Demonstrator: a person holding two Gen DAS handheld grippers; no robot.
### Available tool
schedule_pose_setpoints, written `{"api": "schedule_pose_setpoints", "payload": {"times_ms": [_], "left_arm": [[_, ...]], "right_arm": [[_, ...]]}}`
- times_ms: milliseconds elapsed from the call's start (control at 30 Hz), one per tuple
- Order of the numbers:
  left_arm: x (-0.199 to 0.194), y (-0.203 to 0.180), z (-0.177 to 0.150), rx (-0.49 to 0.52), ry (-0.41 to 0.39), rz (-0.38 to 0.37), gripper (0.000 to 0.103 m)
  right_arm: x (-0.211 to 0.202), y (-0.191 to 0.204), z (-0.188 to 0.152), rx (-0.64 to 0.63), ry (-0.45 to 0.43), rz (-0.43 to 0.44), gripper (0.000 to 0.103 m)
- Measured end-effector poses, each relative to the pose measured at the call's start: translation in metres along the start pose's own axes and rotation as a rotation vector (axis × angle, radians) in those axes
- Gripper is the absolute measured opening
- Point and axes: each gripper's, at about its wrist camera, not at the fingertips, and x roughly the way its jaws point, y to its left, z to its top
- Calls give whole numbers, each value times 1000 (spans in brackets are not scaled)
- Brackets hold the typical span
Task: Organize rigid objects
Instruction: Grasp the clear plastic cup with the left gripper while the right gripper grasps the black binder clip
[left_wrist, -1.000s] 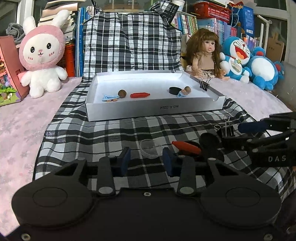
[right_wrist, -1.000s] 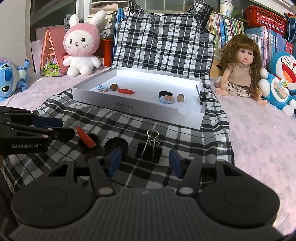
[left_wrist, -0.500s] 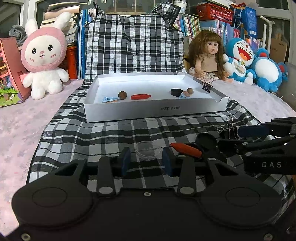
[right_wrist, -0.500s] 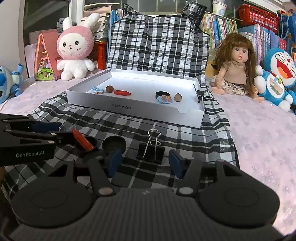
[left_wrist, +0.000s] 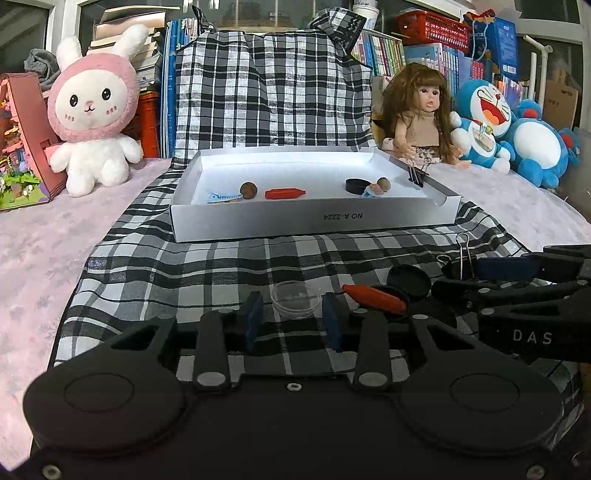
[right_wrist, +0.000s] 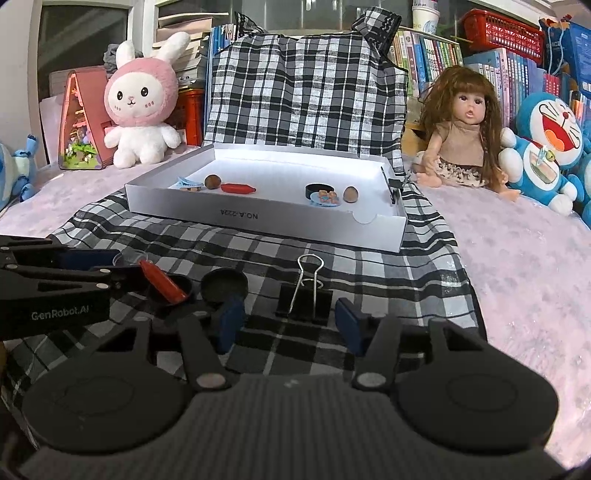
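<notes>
Left gripper (left_wrist: 292, 320) was seen low over the plaid cloth (left_wrist: 192, 273), its jaws just having been closing around a clear round dish (left_wrist: 295, 298), pads not seen pressing it. A red crayon-like piece (left_wrist: 373, 297) and black lid (left_wrist: 408, 280) were found just right. Right gripper (left_wrist: 458, 277) was seen by a binder clip (left_wrist: 462, 254). A white tray (left_wrist: 314, 218) was set behind.

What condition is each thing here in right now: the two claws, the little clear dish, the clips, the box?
Left claw: open, its jaws have just been closing around the clear dish, not yet pressing.
Right claw: open, either side of the loose binder clip.
Clear dish: upright, empty.
Loose binder clip: flat on the cloth, handles up.
White box: lidless, holding small items.
Second binder clip: clamped on the box's wall.
</notes>
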Motion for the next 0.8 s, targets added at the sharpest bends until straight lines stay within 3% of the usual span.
{"api": "schedule_pose_setpoints", "payload": {"times_ms": [233, 400, 800], "left_arm": [[-1, -1, -2, -11, -8, 4, 28], [-2, -2, -2, -16, -11, 5, 28], [-8, 0, 9, -37, -22, 25, 27]], "right_arm": [[0, 4, -2, 3, -13, -6, 56], [-1, 6, -2, 0, -21, -15, 37], [-6, 3, 3, 17, -43, -11, 37]]}}
